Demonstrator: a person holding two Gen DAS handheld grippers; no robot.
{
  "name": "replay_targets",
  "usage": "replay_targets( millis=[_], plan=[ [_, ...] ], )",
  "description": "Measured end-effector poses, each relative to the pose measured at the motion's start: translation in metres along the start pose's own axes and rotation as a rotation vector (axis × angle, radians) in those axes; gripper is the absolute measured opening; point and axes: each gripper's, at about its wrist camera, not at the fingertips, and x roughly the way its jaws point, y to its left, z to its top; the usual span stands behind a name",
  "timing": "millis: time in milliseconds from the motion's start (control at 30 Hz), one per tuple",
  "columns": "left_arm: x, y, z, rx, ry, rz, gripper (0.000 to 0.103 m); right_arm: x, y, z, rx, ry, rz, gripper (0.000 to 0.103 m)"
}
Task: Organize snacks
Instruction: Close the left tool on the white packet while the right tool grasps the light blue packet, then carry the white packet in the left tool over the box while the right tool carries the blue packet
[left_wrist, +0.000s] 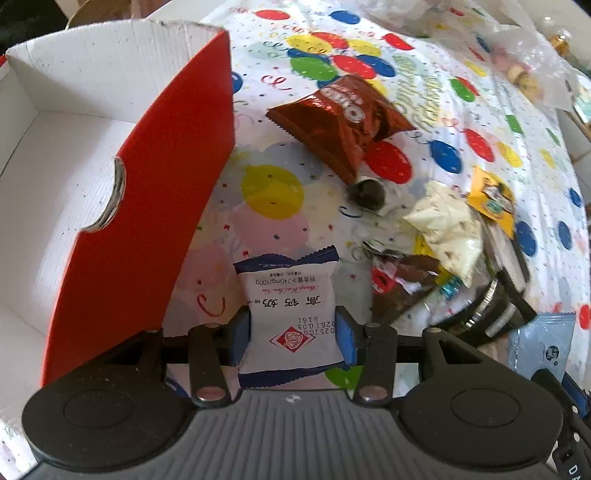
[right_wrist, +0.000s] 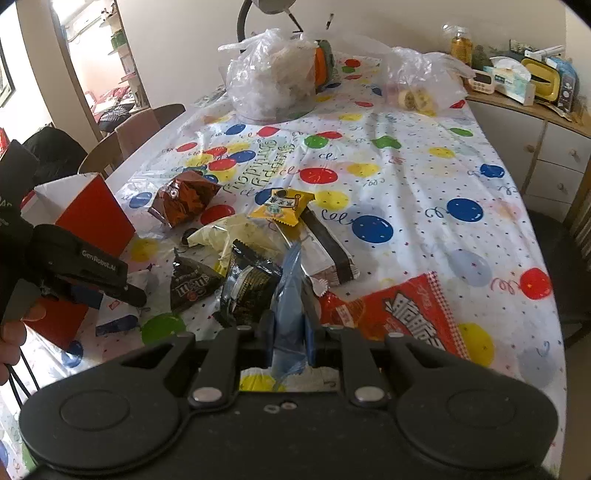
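**Beside the red box, both claws loaded — the drop is where it can slip**

Over on my left side, the left gripper (left_wrist: 293, 334) is clamped across a white-and-blue milk-candy packet (left_wrist: 290, 314), blue pads pressing its two long edges. The packet hangs just right of the red box (left_wrist: 147, 206), whose white inside sits open further left. I judge the next step to be carrying this packet over that red wall and into the box.

My right gripper (right_wrist: 290, 334) is closed on a pale blue packet (right_wrist: 291, 295), held edge-on and upright between the pads, above the clutter of snacks on the balloon tablecloth (right_wrist: 406, 184).

Now the risks as I read them. The red wall stands tall right beside my left claw; swing across too low and the packet's free end catches the rim, twists in the pads, maybe tips the light cardboard box. The wrapper is slick and puffy too, so a loose squeeze lets it slide out short of the box.

On the right, the blue packet is gripped by a thin edge — a quick move could pull it free. Below it lie a black-and-gold packet (right_wrist: 247, 284), an M&M's bag (right_wrist: 192, 288) and a big red bag (right_wrist: 402, 314), so a drop lands it back in the pile.

Both claws heading for one box also risks a knock between them.
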Motion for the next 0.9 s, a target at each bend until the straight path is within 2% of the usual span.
replay_targets(
  millis=[333,500,667,900],
  plan=[
    [-0.062,-0.010,-0.016,0.108,-0.069,-0.089,0.047,-0.047,0.016,0.007,0.013,-0.078,-0.009,0.014],
    [-0.094,-0.005,-0.015,0.148,-0.108,-0.116,0.047,-0.067,0.031,0.016,0.018,-0.115,0.023,0.014],
    [-0.122,0.008,-0.009,0.165,-0.156,-0.118,0.047,-0.076,0.059,0.029,0.000,-0.146,0.066,0.014],
    [-0.144,0.049,0.008,0.161,-0.202,-0.091,0.047,-0.072,0.114,0.048,-0.045,-0.168,0.128,0.014]
  ],
)
